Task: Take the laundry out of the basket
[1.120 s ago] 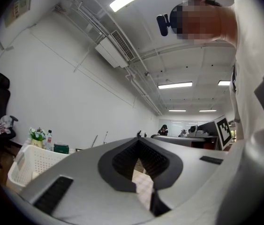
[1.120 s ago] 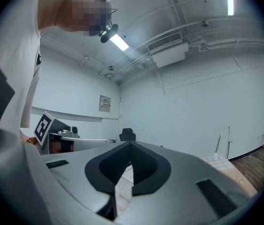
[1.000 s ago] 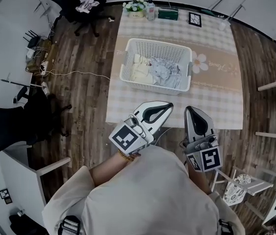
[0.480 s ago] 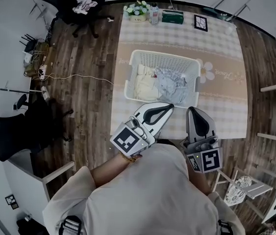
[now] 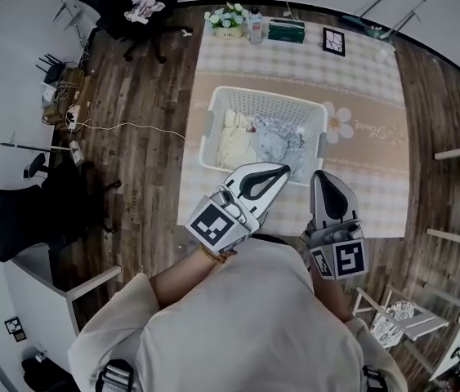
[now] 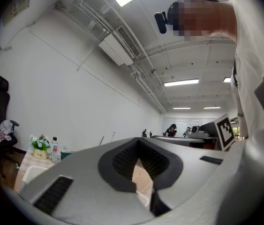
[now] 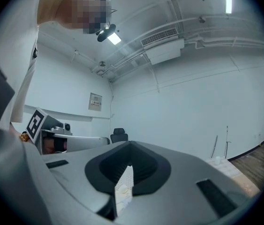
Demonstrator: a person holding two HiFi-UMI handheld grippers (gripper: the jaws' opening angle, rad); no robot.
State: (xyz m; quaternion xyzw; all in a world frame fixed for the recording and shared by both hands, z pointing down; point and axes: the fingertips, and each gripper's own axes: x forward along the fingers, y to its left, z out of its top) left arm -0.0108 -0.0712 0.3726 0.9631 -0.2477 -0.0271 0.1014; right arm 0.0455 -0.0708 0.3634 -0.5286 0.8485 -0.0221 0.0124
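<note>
Since a second ago the whole scene has slid down the head view. My left gripper then pointed at bare checked cloth short of the basket; now its tip overlaps the basket's near rim, just below centre frame. My right gripper has closed in the same way — its tip now sits beside the basket's lower right corner, where before it lay off the table edge. Both pairs of jaws were pressed together then and are now, with nothing pinched between them.

The laundry lies in the basket as before, a cream piece at the left and pale blue-grey cloth at the right.

My left gripper covers part of the basket's near wall and the cloth behind it, so I cannot tell whether the tip touches the rim or hangs above it. In both gripper views the grey jaws fill the lower half of the frame — only a sliver of table and white plastic shows through the slit.
</note>
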